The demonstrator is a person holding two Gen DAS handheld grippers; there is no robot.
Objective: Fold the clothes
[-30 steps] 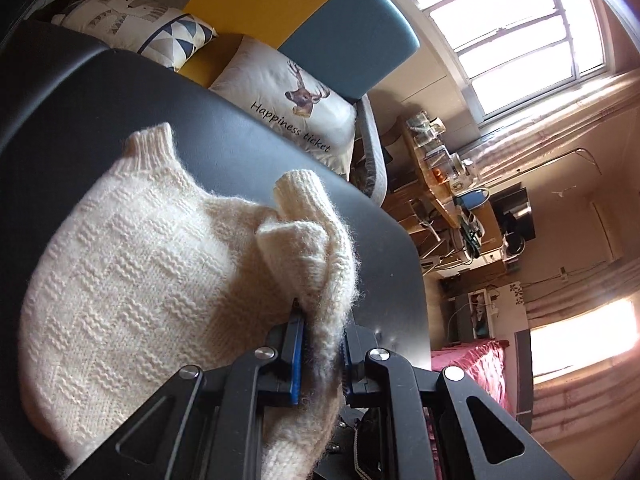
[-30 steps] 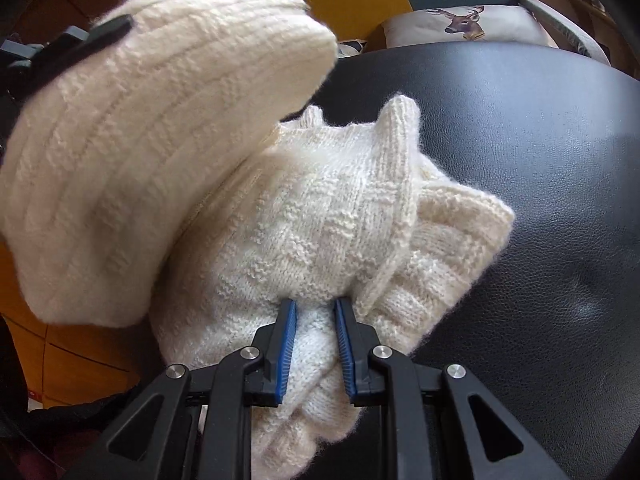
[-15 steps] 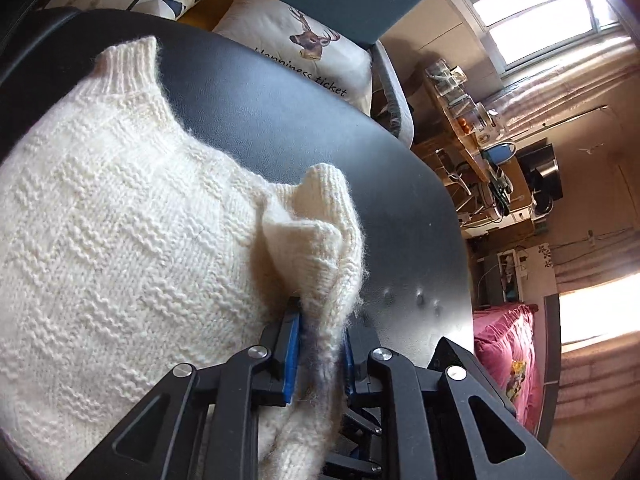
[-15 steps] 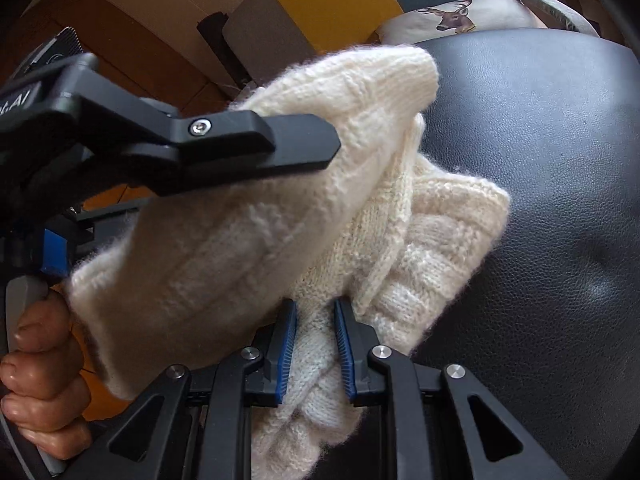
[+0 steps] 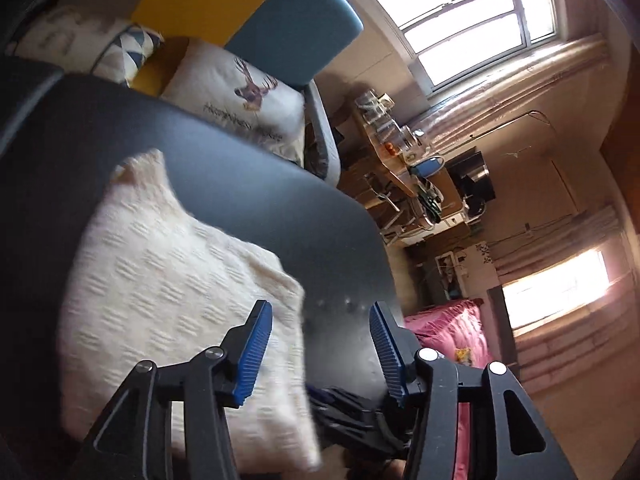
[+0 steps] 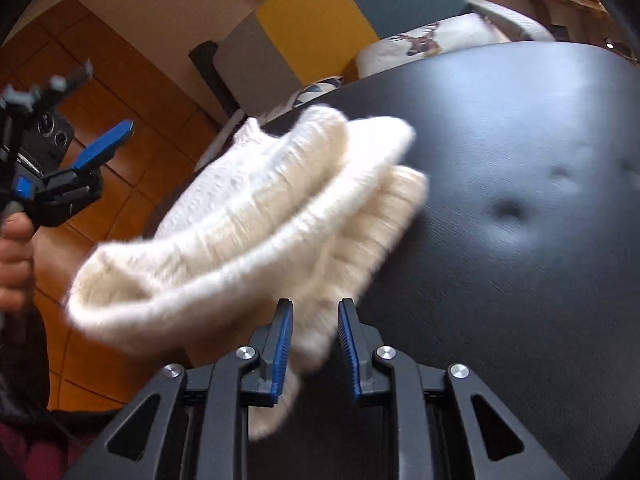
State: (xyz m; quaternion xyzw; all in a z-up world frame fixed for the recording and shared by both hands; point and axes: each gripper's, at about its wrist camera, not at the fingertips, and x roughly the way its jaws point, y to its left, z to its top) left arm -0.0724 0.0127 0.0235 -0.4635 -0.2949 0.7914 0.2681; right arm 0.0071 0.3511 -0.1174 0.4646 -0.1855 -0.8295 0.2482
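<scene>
A cream knitted sweater (image 5: pixel 176 300) lies folded on the black padded surface (image 5: pixel 248 208), its textured front flat in the left wrist view and its ribbed collar pointing toward the far end of the surface. The left hand-held gripper (image 5: pixel 320 344) hangs above the near right corner of the sweater with its blue-padded jaws spread wide and nothing between them; the left finger overlaps the knit in that view, while the right finger stands over bare black surface. In the right wrist view the same left hand-held gripper (image 6: pixel 92 152) shows at the far left, lifted clear of the sweater (image 6: pixel 256 216), held by a person's hand (image 6: pixel 16 256) whose fingers wrap its handle. From that side the sweater appears as a stack of thick, blurred folds with ribbed edges, the upper layers bulging toward the camera and the lower ones resting on the surface (image 6: pixel 520 160). The right hand-held gripper (image 6: pixel 314 344) sits low at the near edge of the sweater, its jaws parted to a moderate gap; a lobe of fuzzy knit lies between the blue pads, but the cloth does not look pinched and the blur keeps it from being certain whether either pad touches it. Beyond the surface stands a sofa with yellow and blue back panels (image 5: pixel 256 4) and a white cushion printed with a deer (image 5: pixel 240 96).
</scene>
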